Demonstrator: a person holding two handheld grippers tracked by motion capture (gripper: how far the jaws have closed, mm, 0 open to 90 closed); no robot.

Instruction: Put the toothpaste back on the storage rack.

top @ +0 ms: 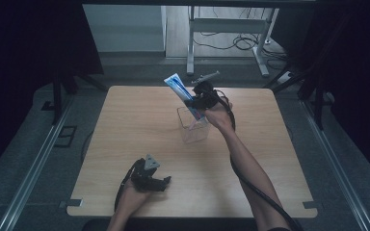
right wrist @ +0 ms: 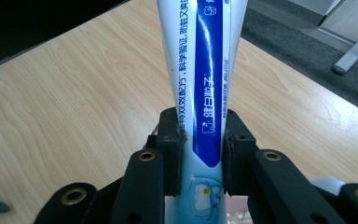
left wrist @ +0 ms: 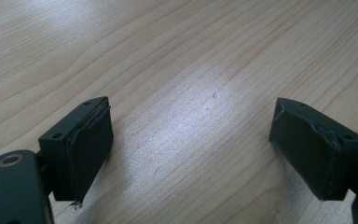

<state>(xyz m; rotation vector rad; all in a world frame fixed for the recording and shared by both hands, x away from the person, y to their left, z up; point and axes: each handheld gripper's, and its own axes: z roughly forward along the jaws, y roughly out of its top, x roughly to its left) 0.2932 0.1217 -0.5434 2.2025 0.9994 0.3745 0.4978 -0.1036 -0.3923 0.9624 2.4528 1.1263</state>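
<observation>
A blue and white toothpaste tube is held slanted above a clear plastic cup near the middle of the wooden table; its lower end dips into the cup. My right gripper is shut on the tube's lower part. In the right gripper view the tube runs up between the two black jaws, which pinch it from both sides. My left gripper rests low near the table's front edge, pointing right. In the left gripper view its jaws stand wide apart with only bare wood between the pads.
Beyond the table's far edge stand a white desk frame with cables on the floor. Metal rails run along both sides of the table. Dark curtains close in left and right.
</observation>
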